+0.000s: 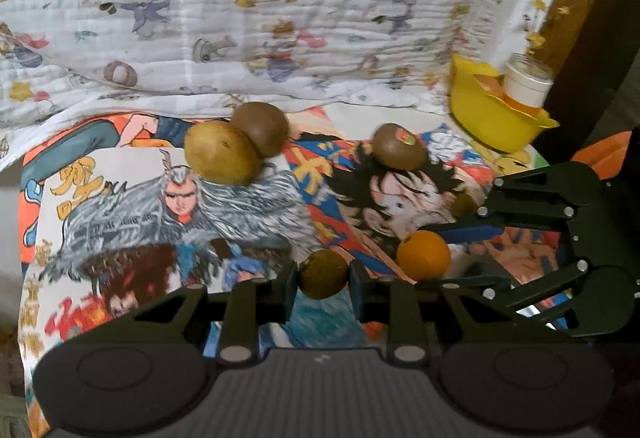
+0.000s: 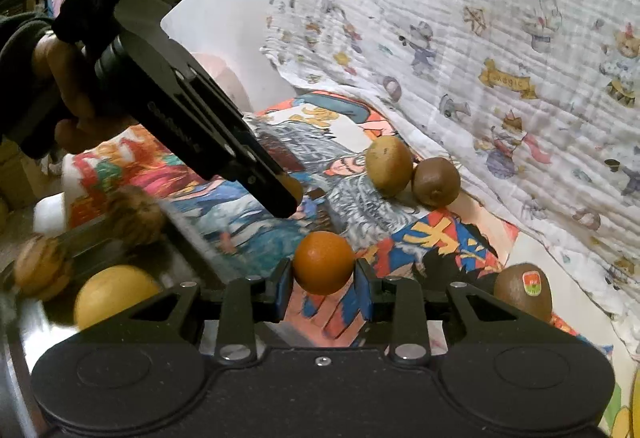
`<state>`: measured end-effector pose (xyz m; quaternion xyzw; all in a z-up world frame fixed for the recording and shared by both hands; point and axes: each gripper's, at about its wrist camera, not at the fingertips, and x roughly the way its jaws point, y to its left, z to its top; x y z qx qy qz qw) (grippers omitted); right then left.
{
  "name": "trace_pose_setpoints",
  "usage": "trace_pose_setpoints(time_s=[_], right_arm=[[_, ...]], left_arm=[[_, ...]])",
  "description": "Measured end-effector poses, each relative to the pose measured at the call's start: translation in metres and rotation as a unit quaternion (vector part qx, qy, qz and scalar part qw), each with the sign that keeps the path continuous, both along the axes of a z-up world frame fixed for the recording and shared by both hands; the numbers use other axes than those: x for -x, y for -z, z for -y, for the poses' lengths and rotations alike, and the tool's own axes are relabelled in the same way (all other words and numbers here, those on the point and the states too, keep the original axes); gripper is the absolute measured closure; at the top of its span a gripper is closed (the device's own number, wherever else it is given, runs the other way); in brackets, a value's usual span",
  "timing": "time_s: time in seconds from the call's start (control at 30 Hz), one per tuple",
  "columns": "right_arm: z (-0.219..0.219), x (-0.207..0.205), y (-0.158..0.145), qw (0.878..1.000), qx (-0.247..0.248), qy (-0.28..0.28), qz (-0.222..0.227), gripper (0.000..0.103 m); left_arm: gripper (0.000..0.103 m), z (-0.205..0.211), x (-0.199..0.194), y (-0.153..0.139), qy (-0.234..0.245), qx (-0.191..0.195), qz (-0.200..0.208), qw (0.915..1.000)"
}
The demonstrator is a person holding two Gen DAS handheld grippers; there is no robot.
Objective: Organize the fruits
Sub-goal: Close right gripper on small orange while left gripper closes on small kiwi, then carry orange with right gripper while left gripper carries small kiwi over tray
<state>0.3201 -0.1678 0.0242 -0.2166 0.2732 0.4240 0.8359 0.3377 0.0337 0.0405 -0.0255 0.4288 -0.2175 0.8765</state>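
Fruits fill both claws: left claw (image 1: 323,280) pinches a small brownish-green fruit (image 1: 322,274), right claw (image 2: 323,278) clamps an orange (image 2: 323,262); a metal tray (image 2: 24,322) of fruit lies left of the right claw.

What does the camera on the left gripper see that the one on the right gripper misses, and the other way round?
Only the left wrist view shows the yellow bowl with a white jar at the far right, and the small brownish-green fruit between the left gripper fingers.

Only the right wrist view shows the metal tray at lower left, holding a yellow fruit and blurred brown ones, plus the person's hand.

Both show the orange in the right gripper, the stickered kiwi, the touching pair of brown fruits, the comic-print mat and the cartoon cloth.
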Motion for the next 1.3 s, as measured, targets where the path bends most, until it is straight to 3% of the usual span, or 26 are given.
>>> trace_pose_setpoints(time_s=[0.57, 0.93, 1.3], right_arm=[[0.043, 0.082, 0.008, 0.998, 0.039, -0.002, -0.044, 0.068], [0.056, 0.108, 0.014, 0.995, 0.042, -0.009, -0.085, 0.068], [0.06, 0.115, 0.017, 0.992, 0.061, -0.009, -0.106, 0.068]], left_arm=[[0.073, 0.053, 0.059, 0.001, 0.06, -0.002, -0.015, 0.9981], [0.073, 0.084, 0.08, 0.019, 0.115, -0.03, -0.038, 0.9922], [0.073, 0.092, 0.084, 0.019, 0.132, -0.05, -0.043, 0.9891]])
